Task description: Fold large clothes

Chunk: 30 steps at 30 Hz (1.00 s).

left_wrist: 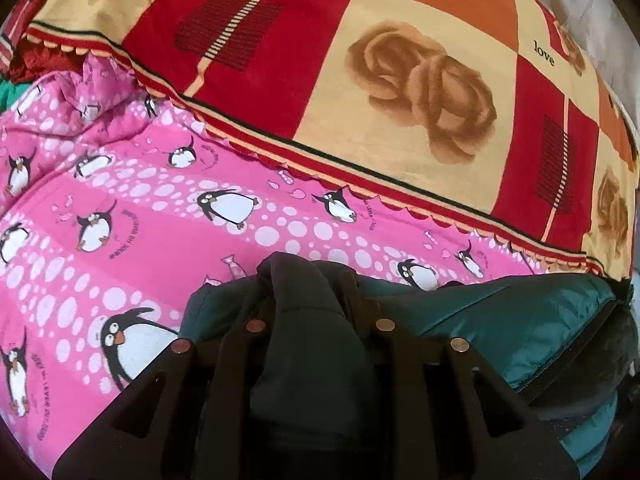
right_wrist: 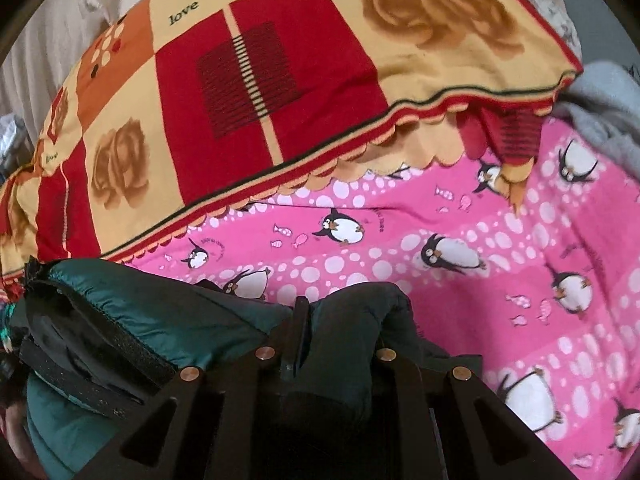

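Both my left gripper [left_wrist: 310, 312] and right gripper [right_wrist: 326, 332] are clamped on the dark green padded jacket [left_wrist: 500, 320]: puffy, slippery nylon, so I'd grip at the seams.

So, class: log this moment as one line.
left gripper: shut on jacket | right gripper: shut on jacket | under: penguin sheet

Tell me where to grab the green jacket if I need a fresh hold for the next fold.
A judgement: take the jacket by its puffy edge nearest the quilt, coming from your side over the pink sheet. That edge stands up in a thick roll, so fingers can close around it. Both the left gripper and right gripper already pinch such bunched folds.
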Available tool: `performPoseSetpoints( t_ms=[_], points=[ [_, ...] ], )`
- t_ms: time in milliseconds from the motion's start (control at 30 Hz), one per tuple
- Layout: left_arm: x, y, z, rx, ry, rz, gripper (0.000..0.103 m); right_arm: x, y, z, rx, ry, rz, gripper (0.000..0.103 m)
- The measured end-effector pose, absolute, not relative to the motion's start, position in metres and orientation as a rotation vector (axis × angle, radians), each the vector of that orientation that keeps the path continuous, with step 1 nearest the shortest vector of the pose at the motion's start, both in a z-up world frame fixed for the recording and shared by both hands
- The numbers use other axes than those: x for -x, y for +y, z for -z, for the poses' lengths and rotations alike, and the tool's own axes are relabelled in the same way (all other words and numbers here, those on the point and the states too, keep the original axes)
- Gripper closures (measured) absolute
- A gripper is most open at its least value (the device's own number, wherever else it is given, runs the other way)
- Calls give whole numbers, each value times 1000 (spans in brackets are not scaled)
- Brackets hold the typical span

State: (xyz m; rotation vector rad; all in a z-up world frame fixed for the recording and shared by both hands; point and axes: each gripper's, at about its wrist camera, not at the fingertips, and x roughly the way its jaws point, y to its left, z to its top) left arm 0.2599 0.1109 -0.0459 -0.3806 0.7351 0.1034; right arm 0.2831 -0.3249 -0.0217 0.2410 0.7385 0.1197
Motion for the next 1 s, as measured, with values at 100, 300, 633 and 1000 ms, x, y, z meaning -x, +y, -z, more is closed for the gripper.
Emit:
performPoseSetpoints(
  t_ms=[100,300,633,1000],
  points=[
    [-260,111,46,386,730,-100,83,-283,-327,25,-262,736,-130,90],
    [-263,118,42,433,774,-75,78,-285,-328,22,-291,780,-126,86],
    [-249,128,-34,366,755,-33,0,-261,-353,-41,-521,829,-233,29],
    [-254,102,-63,248,776,-6,0,-238,-318,-93,-315,746,-207,22]
  ],
)
